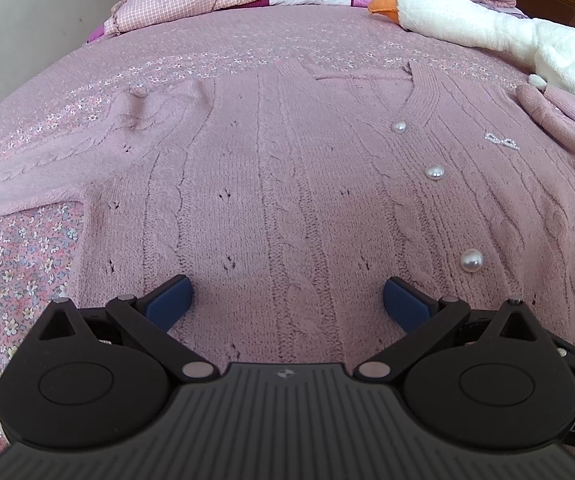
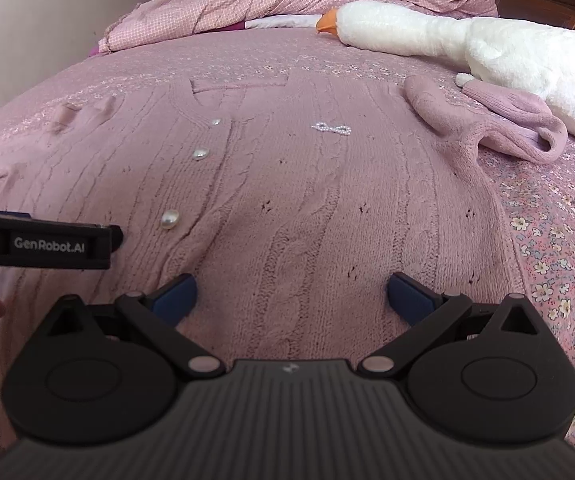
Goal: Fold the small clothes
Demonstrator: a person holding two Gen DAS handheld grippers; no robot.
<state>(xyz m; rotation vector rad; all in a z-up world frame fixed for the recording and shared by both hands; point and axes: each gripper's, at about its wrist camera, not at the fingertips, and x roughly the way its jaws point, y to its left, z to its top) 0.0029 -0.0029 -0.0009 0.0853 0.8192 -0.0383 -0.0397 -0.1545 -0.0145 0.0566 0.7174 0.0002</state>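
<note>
Both grippers hover low over the pink cardigan, pointing toward twelve o'clock. The left gripper and right gripper are spread wide, grasping nothing.

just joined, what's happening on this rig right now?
A person holds a hand-held gripper in each hand over a pink knit cardigan spread front-up on a floral bedspread. The left hand-held gripper and the right hand-held gripper are both open near the hem, gripping nothing. One sleeve lies bunched beside a white plush goose. No fold made yet.
</note>
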